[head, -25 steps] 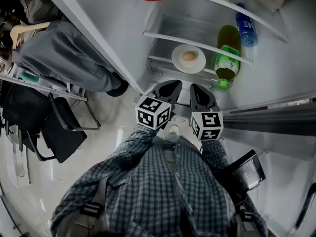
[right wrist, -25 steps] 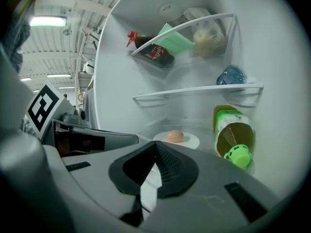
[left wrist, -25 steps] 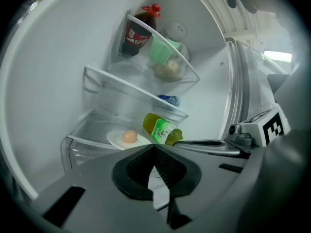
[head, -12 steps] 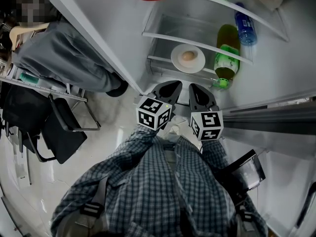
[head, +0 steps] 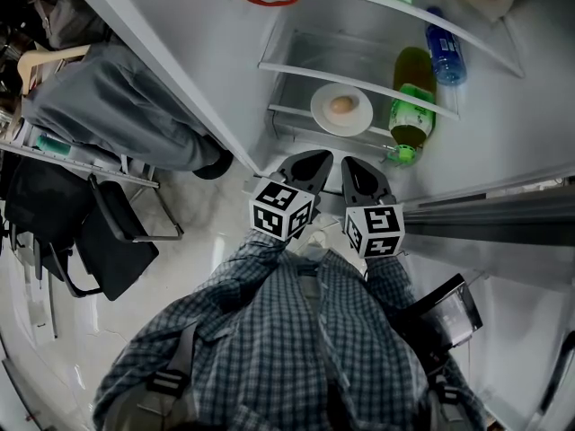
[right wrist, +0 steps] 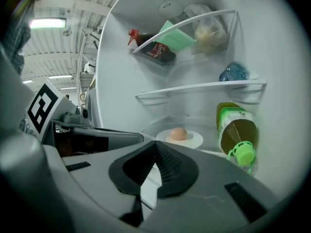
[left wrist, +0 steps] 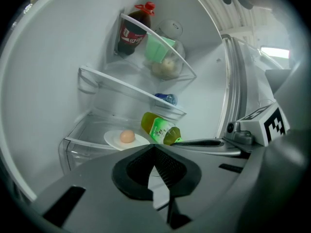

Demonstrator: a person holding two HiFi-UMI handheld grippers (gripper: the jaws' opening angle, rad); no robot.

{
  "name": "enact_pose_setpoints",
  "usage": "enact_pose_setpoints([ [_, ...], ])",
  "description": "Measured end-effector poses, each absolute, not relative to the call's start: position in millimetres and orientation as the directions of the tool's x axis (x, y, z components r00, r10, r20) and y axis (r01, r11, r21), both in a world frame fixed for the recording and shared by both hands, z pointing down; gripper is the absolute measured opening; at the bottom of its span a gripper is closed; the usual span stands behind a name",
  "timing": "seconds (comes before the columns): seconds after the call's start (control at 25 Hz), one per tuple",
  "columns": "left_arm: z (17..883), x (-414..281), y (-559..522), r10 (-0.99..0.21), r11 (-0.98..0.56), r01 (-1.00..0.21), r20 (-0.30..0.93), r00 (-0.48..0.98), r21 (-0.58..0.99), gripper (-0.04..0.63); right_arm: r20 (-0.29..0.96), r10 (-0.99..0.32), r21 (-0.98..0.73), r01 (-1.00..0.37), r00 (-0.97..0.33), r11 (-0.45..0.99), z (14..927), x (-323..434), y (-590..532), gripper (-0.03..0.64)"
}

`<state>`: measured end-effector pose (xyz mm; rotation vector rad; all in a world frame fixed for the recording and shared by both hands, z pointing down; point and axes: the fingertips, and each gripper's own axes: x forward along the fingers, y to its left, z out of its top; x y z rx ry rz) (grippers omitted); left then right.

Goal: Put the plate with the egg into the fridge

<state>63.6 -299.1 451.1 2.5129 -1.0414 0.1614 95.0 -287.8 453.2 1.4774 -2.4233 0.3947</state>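
Note:
A white plate (head: 356,120) with a brown egg (head: 341,105) on it rests on a lower shelf inside the open fridge. It also shows in the left gripper view as the plate (left wrist: 112,141) and egg (left wrist: 127,136), and in the right gripper view as the plate (right wrist: 194,141) and egg (right wrist: 179,133). My left gripper (head: 310,160) and right gripper (head: 358,169) sit side by side in front of the fridge, below the plate and apart from it. The left gripper (left wrist: 155,147) and the right gripper (right wrist: 156,144) are both shut, with nothing between their pads.
A green tea bottle (head: 412,97) lies right of the plate, with a blue-capped bottle (head: 446,50) on the shelf above. A cola bottle (left wrist: 133,30) and bagged food (left wrist: 165,64) fill the upper shelves. At the left sit a person in grey trousers (head: 126,115) and a black chair (head: 112,236).

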Motion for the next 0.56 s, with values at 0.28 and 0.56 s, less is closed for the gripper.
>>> enact_pose_setpoints([
  [0.28,451.2,63.1,-300.2,-0.650,-0.632,-0.696,0.256,0.716,0.342,0.006,0.378,-0.814,-0.088,-0.893,-0.440,0.442,455.3,94.3,-287.8,0.006],
  [0.56,443.4,50.8,-308.5,-0.680,-0.616,-0.716,0.236,0.694,0.330,0.006,0.367,-0.802,-0.083,-0.875,-0.471,0.476,453.0,81.4,-298.8,0.006],
])
